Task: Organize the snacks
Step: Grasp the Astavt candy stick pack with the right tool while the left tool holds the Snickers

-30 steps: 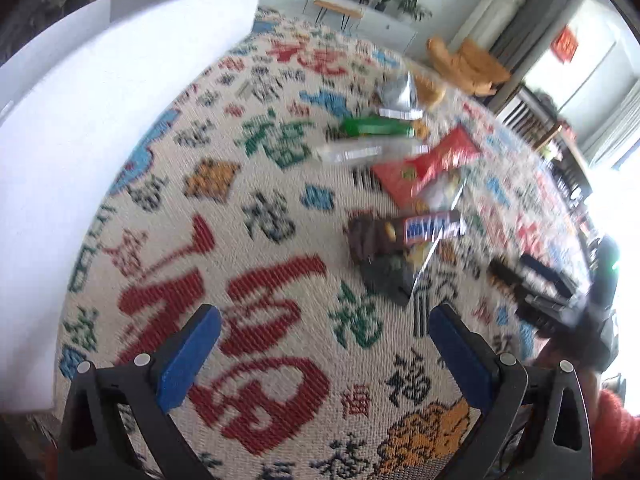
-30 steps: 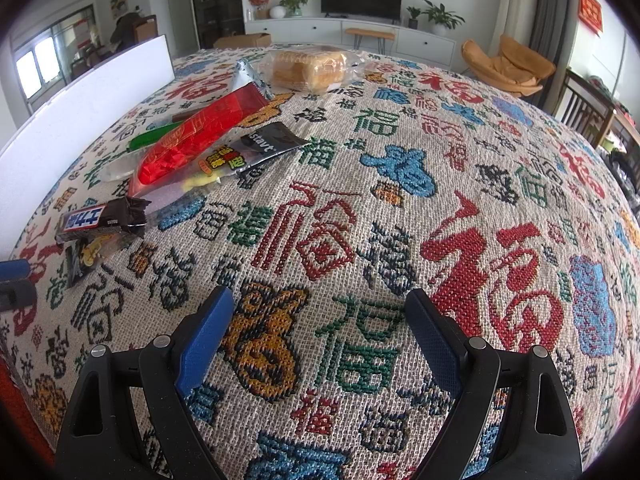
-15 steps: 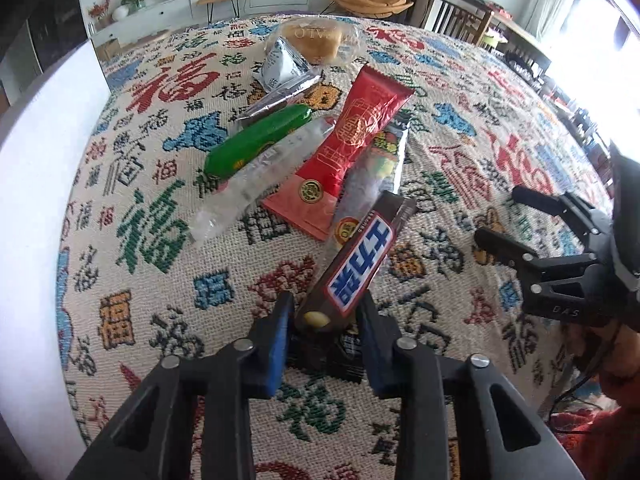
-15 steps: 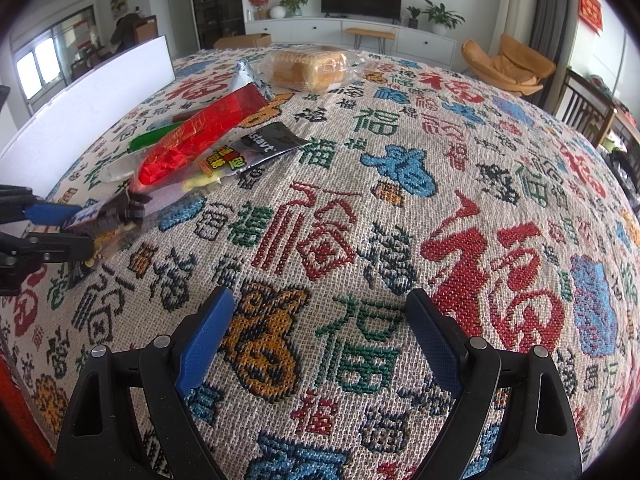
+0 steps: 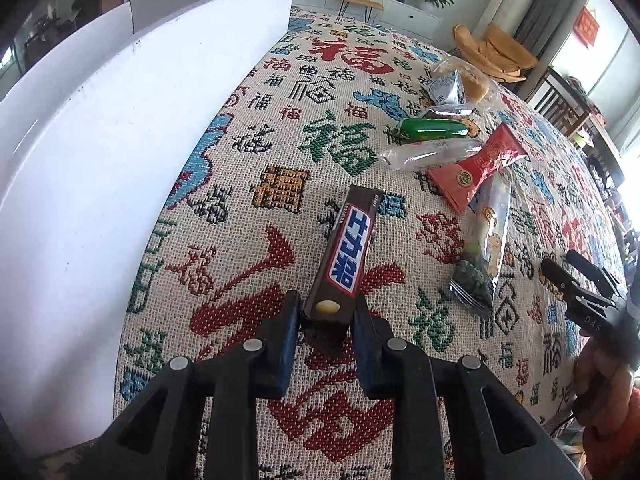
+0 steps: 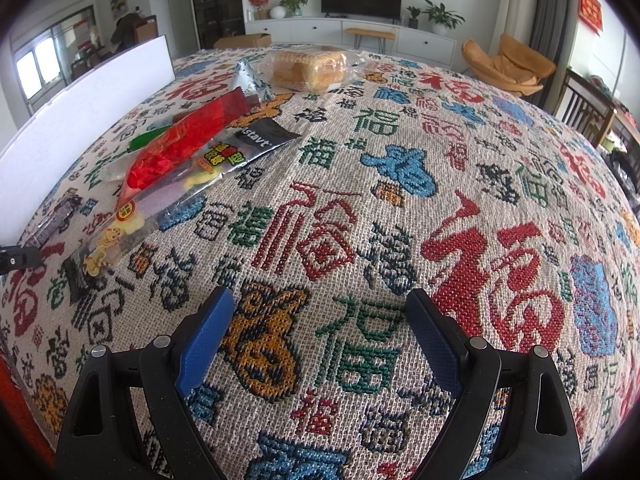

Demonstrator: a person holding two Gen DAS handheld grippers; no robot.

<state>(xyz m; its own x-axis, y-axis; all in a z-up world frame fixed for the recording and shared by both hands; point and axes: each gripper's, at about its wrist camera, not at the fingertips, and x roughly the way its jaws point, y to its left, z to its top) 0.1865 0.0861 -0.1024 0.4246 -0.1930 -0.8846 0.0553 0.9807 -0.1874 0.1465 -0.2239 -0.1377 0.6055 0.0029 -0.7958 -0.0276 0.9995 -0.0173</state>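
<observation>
My left gripper (image 5: 326, 312) is shut on the near end of a brown chocolate bar (image 5: 352, 252) with a blue and white label. The bar points away from me over the patterned tablecloth (image 5: 248, 280), apart from the other snacks. To its right lie a red packet (image 5: 476, 168), a green packet (image 5: 434, 128), a clear wrapper (image 5: 432, 154) and a clear bag with yellow print (image 5: 486, 240). My right gripper (image 6: 320, 308) stands open over bare cloth with nothing between its fingers; the snack row (image 6: 184, 140) lies to its upper left.
A tall white board (image 5: 100, 140) runs along the table's left side. A silver pouch (image 5: 444, 88) and a bagged bread loaf (image 6: 308, 66) lie at the far end. A hand (image 5: 600, 380) holds the right gripper at the near right edge. Chairs stand beyond the table.
My left gripper, open over the cloth a second ago, shut on the chocolate bar and carried it left, away from the snack pile towards the white board. The right gripper stayed still.
</observation>
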